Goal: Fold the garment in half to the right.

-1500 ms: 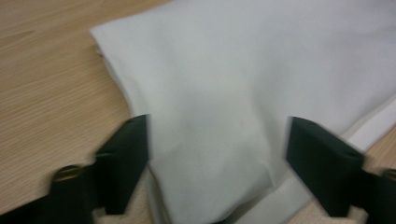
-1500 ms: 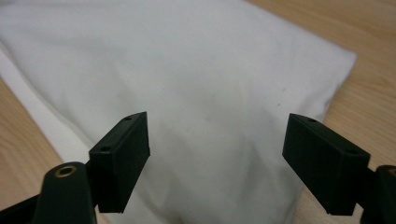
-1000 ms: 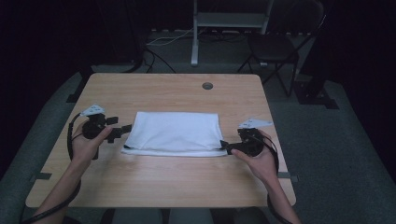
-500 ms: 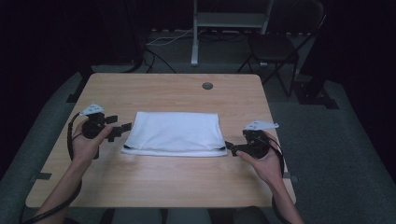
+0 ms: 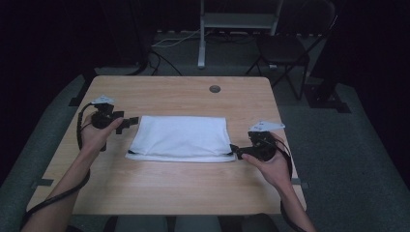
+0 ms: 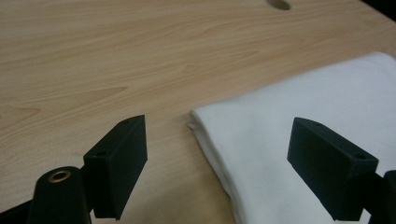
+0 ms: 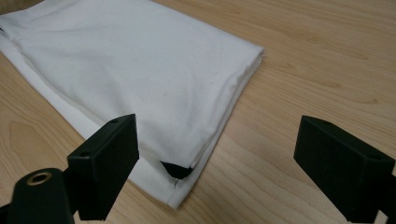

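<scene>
A folded white cloth (image 5: 180,137) lies flat in the middle of the wooden table (image 5: 193,99). My left gripper (image 5: 131,121) rests on the table just off the cloth's left edge, open, with the cloth's far left corner (image 6: 201,119) between its wide jaws. My right gripper (image 5: 235,151) sits at the cloth's near right corner, open and holding nothing. In the right gripper view the folded cloth (image 7: 140,70) shows layered edges, and a small black patch (image 7: 176,170) peeks out at the corner.
A round cable hole (image 5: 214,89) sits near the table's far edge. Beyond the table stand a dark chair (image 5: 285,48) and a metal stand (image 5: 239,21) on a dim floor. Bare wood surrounds the cloth on all sides.
My right gripper has drawn back slightly to the right from the cloth's corner. The left gripper and the cloth have stayed put.
</scene>
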Available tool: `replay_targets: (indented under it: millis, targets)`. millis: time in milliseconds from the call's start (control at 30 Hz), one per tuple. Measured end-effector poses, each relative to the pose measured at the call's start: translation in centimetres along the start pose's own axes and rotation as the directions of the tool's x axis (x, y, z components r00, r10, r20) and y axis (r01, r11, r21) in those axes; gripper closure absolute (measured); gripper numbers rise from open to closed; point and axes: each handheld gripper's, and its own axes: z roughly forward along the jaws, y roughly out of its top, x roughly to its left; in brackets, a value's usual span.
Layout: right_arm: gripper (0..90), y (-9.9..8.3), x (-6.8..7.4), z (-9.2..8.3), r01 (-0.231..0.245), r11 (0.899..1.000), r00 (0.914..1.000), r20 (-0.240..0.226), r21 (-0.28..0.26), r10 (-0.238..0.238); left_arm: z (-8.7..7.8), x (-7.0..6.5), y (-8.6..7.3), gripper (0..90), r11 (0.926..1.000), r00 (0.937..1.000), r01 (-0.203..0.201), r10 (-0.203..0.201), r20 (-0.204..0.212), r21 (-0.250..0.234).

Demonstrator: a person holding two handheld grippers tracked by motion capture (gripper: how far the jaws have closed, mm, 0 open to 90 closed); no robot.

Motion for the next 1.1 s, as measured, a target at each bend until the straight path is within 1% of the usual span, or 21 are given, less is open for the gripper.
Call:
replay_targets:
  millis: [67,133,167,233,267,367,400,433,467,500,533,600,633,700,733,800,867,900,1000,1100]
  targets:
    - [13.1,0.1,0.0,0.0,0.004,1.0,1.0,0.0,0.0,-0.004,1.1,0.5,0.4,19.7,0.9993,0.9995,0.025,-0.026,0.02,0.029]
    - [13.1,0.3,0.1,0.0,0.003,1.0,1.0,-0.003,0.001,-0.003,2.1,0.8,0.6,19.7,0.9984,0.9991,0.04,-0.04,0.011,0.04]
    - [13.1,0.3,0.1,0.0,0.009,1.0,1.0,-0.003,0.002,-0.009,2.5,0.9,0.7,19.7,0.9976,0.9985,0.05,-0.051,0.018,0.047]
    - [13.1,0.4,0.1,-0.1,0.013,1.0,0.9999,-0.005,0.003,-0.013,3.3,0.9,0.7,19.8,0.9966,0.9985,0.05,-0.052,0.02,0.065]
    - [13.1,0.5,0.1,-0.2,0.017,1.0,0.9998,-0.005,0.003,-0.017,3.7,0.9,0.7,20.0,0.9957,0.9989,0.042,-0.043,0.018,0.082]
    - [13.1,0.6,0.1,-0.2,0.022,1.0,0.9997,-0.009,0.004,-0.022,4.9,1.0,0.6,20.2,0.9919,0.9991,0.042,-0.043,0.004,0.12]
    - [13.1,0.6,0.2,-0.1,0.02,1.0,0.9998,-0.008,0.005,-0.02,5.1,1.1,0.5,23.4,0.9919,0.999,0.044,-0.045,0.009,0.12]
    - [13.1,0.6,0.3,-0.1,0.02,1.0,0.9998,-0.008,0.006,-0.02,5.3,1.0,0.5,29.1,0.9917,0.9986,0.051,-0.052,0.009,0.118]
    - [13.1,0.5,0.3,-0.1,0.022,1.0,0.9997,-0.009,0.006,-0.022,5.5,0.9,0.5,29.6,0.9916,0.9988,0.046,-0.048,0.01,0.121]
    - [13.1,0.5,0.4,0.0,0.023,1.0,0.9997,-0.011,0.007,-0.023,5.7,0.8,0.5,29.8,0.9917,0.9993,0.034,-0.036,0.009,0.124]
    - [13.1,0.4,0.5,0.0,0.025,1.0,0.9996,-0.013,0.008,-0.025,5.8,0.6,0.4,32.8,0.9926,0.9996,0.027,-0.028,0.006,0.119]
    - [13.1,0.3,0.6,0.1,0.029,0.999,0.9995,-0.016,0.016,-0.029,5.9,0.5,0.5,36.6,0.9927,0.9994,0.032,-0.033,0.006,0.116]
    - [13.1,0.3,0.6,0.2,0.036,0.999,0.9993,-0.014,0.02,-0.036,6.0,0.4,0.5,43.3,0.9929,0.9995,0.03,-0.031,0.009,0.115]
    - [13.1,0.3,0.6,0.3,0.041,0.999,0.9991,-0.013,0.025,-0.04,6.1,0.1,0.4,49.5,0.9947,0.9998,0.018,-0.019,0.008,0.102]
    - [13.1,0.3,0.7,0.3,0.04,0.999,0.9991,-0.015,0.022,-0.04,6.1,-0.1,0.3,53.7,0.9945,0.9999,0.004,-0.005,0.013,0.104]
    - [13.1,0.4,0.8,0.4,0.041,0.999,0.999,-0.017,0.022,-0.041,6.0,-0.5,0.4,60.3,0.9914,0.9993,-0.038,0.037,0.008,0.125]
    - [13.1,0.5,1.0,0.5,0.049,0.998,0.9986,-0.02,0.026,-0.049,6.1,-0.7,0.4,67.3,0.9896,0.9985,-0.055,0.055,0.006,0.133]
    - [13.1,0.6,1.1,0.6,0.053,0.998,0.9984,-0.021,0.028,-0.053,6.1,-0.8,0.3,70.4,0.991,0.9991,-0.043,0.041,0.011,0.127]
    - [13.1,1.1,1.6,1.1,0.072,0.997,0.9969,-0.034,0.028,-0.071,6.2,-0.9,0.2,79.9,0.9917,0.9991,-0.036,0.033,0.025,0.123]
    - [13.1,1.9,2.6,1.8,0.101,0.994,0.9935,-0.056,0.032,-0.099,6.1,-0.9,0.2,83.5,0.9956,0.9991,-0.004,0.0,0.042,0.094]
